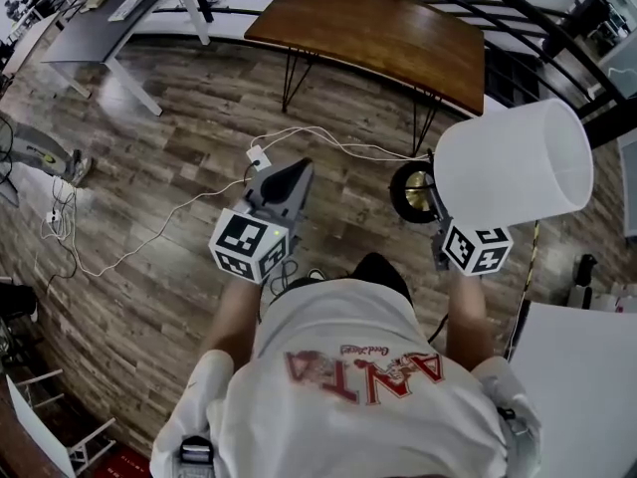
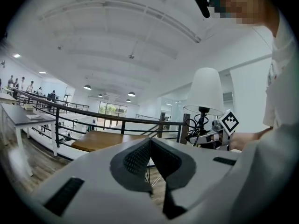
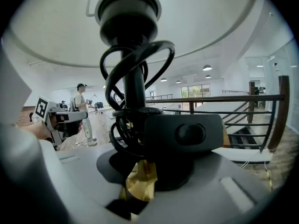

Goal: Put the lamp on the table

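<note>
Lamp with white shade, black stem and brass base (image 1: 513,162) sits clamped at its stem in the right gripper (image 3: 140,169), held above the plank floor (image 1: 149,167) near the brown wooden table (image 1: 368,33). The left gripper (image 2: 149,146) is closed and empty.

Red "ANTA" lettering, upside down, on white shirt (image 1: 360,411)

lampshade (image 3: 219,27) cropped, lamp base (image 1: 407,193) half hidden
</note>
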### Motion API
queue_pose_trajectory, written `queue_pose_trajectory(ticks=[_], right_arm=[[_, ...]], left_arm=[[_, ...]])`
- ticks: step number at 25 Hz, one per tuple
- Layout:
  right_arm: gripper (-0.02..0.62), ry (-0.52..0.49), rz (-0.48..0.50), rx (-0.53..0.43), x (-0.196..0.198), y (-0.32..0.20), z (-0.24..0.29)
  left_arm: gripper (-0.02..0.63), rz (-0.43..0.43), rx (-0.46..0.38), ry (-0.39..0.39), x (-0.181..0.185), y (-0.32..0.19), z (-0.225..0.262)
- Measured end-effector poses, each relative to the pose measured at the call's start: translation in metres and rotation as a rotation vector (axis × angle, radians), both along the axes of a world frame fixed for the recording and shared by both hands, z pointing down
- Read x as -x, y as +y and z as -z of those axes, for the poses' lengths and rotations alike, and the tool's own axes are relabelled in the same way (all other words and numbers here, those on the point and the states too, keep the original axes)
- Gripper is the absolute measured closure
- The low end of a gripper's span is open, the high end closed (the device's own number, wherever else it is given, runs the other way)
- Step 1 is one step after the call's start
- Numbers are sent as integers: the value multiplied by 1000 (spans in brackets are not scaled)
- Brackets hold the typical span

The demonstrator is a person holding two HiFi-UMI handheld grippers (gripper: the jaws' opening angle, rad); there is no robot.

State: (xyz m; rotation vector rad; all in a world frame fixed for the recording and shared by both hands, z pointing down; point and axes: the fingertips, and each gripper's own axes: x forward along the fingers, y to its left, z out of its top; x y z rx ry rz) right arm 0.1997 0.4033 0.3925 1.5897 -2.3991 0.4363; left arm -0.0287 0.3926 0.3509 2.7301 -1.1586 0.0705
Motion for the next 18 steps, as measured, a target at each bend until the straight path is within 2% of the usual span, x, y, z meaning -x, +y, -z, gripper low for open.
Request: queue_pose_trajectory(ticks=[8,15,18], right_arm=[[506,15,32,26,20,-34,-5],[506,2,40,20,26,-95,-12],[506,-2,55,15,22,-126,-11]], left_arm=[[597,25,43,18,16,-33,-15],[597,54,57,9,31,-84,-25],[597,71,47,6,26,-113,-20]])
